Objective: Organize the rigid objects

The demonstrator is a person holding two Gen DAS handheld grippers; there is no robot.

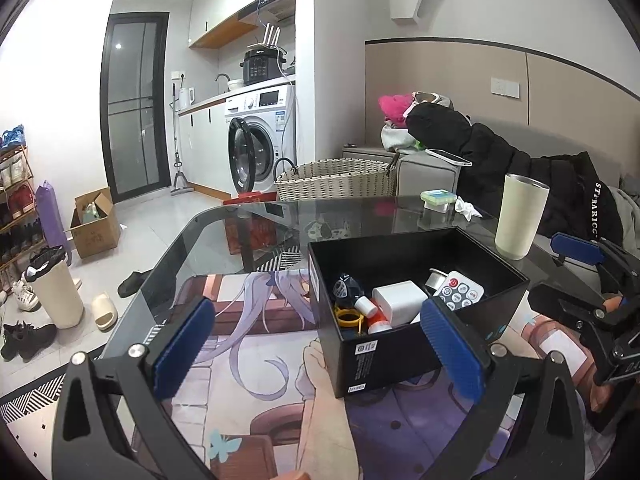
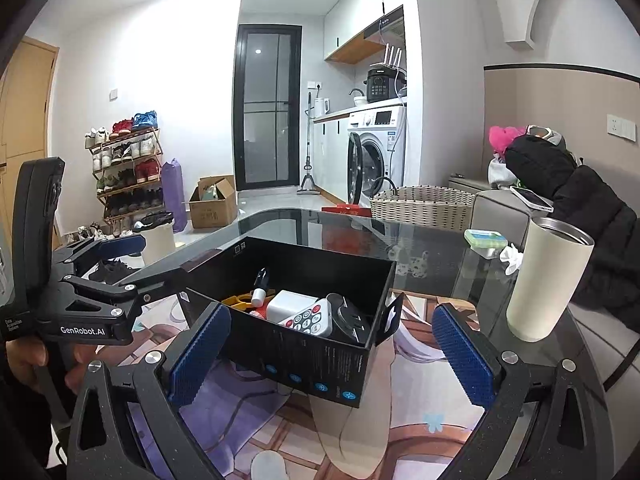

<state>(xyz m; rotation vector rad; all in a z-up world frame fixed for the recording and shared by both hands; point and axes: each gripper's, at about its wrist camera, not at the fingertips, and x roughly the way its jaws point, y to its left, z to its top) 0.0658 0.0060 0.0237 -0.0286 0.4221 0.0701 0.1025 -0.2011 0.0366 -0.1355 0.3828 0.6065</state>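
Observation:
A black open box [image 1: 400,354] [image 2: 304,356] stands on a printed mat on the glass table. Inside lie a white remote [image 1: 460,291] [image 2: 310,317], a white charger block [image 1: 400,300] [image 2: 286,303], a yellow ring-shaped item [image 1: 348,317] [image 2: 237,301], a small white-and-red bottle [image 1: 366,306] and a black plug [image 2: 352,320]. My left gripper [image 1: 318,348] is open and empty, its blue pads just in front of the box. My right gripper [image 2: 330,348] is open and empty, its pads to either side of the box's near corner.
A cream tumbler [image 1: 520,216] [image 2: 548,280] stands on the table right of the box. A small green-lidded case [image 1: 438,197] [image 2: 486,239] and a crumpled tissue [image 1: 468,208] lie behind. A wicker basket [image 1: 336,180], a sofa with dark clothes and a phone [image 1: 448,157] are beyond.

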